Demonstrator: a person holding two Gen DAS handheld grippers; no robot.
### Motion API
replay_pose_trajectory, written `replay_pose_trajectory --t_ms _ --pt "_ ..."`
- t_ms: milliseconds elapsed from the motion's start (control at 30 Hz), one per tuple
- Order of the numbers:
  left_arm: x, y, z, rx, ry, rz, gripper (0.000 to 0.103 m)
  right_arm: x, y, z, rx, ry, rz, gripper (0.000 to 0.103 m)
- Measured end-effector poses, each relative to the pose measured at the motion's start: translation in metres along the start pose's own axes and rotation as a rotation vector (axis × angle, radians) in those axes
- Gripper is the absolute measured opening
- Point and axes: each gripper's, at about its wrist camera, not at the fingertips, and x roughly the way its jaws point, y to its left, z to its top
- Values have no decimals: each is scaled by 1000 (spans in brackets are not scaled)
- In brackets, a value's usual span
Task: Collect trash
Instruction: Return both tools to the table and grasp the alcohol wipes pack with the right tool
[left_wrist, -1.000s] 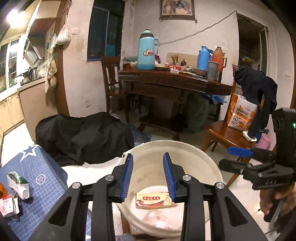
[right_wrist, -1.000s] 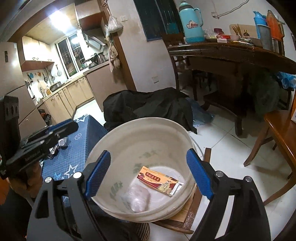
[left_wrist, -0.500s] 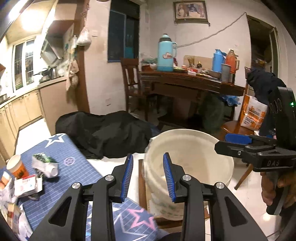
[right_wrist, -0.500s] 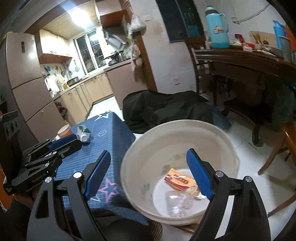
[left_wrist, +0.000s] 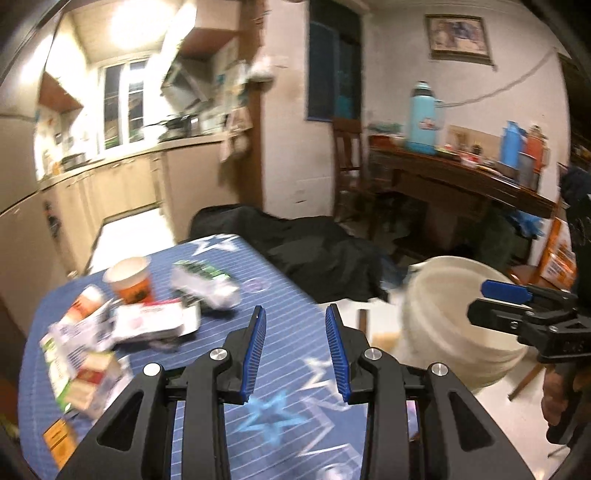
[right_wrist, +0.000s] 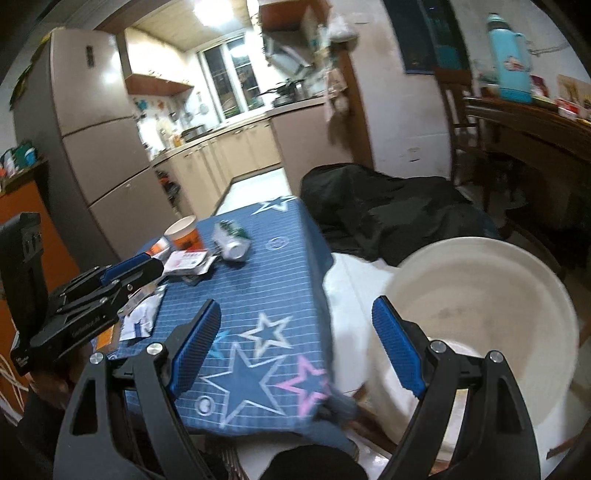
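Trash lies at the far left of the blue star-patterned table (left_wrist: 280, 406): an orange paper cup (left_wrist: 131, 280), a crushed green-and-white can (left_wrist: 205, 282), a flat white packet (left_wrist: 147, 321) and several small cartons (left_wrist: 85, 373). The white bucket (left_wrist: 443, 295) stands off the table's right edge. My left gripper (left_wrist: 295, 310) hovers over the cloth, jaws partly apart and empty. In the right wrist view my right gripper (right_wrist: 295, 304) is wide open and empty, between the table (right_wrist: 258, 295) and the bucket (right_wrist: 480, 280). The cup (right_wrist: 184, 232), the can (right_wrist: 232, 243) and the left gripper (right_wrist: 147, 264) show there too.
A black bag (left_wrist: 314, 254) lies on the floor beyond the table. A dark wooden table (left_wrist: 461, 181) with thermos flasks stands at the back right, a chair (left_wrist: 347, 147) beside it. A fridge (right_wrist: 92, 129) and kitchen cabinets (right_wrist: 236, 151) are at the left.
Both grippers have swung left, away from above the bucket to over the blue table. The bucket has slid to the right of both views and the trash pile has come into view.
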Motion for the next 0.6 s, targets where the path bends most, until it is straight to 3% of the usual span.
replay_pose_trajectory --t_ms 367,600 --pt "-34 95 -40 -151 47 224 35 76 89 -4 -118 109 138 81" --pt "-73 153 -79 -224 80 441 38 123 154 -7 -207 169 206 81"
